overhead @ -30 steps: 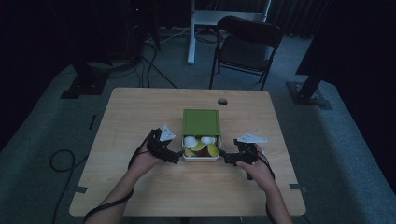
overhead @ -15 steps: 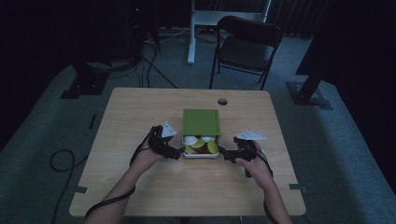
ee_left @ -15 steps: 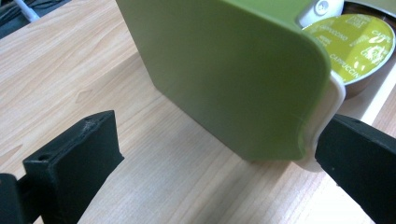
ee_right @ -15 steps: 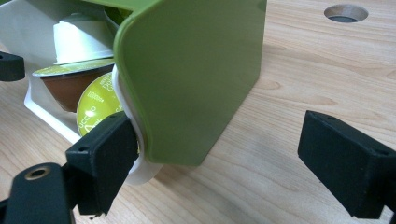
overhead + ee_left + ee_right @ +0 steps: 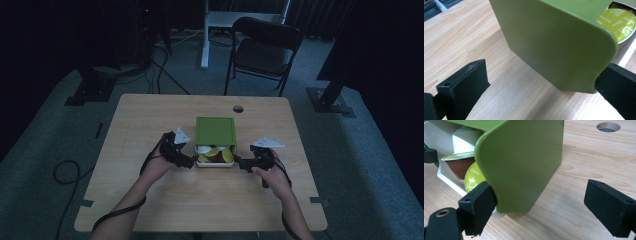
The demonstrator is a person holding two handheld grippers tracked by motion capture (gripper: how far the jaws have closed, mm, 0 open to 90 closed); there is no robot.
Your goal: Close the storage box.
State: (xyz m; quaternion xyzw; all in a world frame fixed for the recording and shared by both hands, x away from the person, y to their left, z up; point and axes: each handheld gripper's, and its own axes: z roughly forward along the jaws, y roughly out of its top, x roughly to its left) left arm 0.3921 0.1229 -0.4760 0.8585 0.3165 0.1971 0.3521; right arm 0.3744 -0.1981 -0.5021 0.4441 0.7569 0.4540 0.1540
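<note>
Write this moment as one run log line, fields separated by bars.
left gripper: open, jaw at green sleeve corner | right gripper: open, jaw at opposite corner | white tray: partly out, holds capsules

green box with coffee pods on the table

the green box (image 5: 215,131) sits flat in the middle of the wooden table, and its near end is open. its sides are smooth and its corners are round, seen close up in the left gripper view (image 5: 554,42) and the right gripper view (image 5: 524,162). a white tray (image 5: 215,164) sticks out of the open end. round pods (image 5: 214,153) lie in the tray, some yellow-green, some white, some brown. one yellow-green pod lid (image 5: 621,25) has small words on it.
</note>
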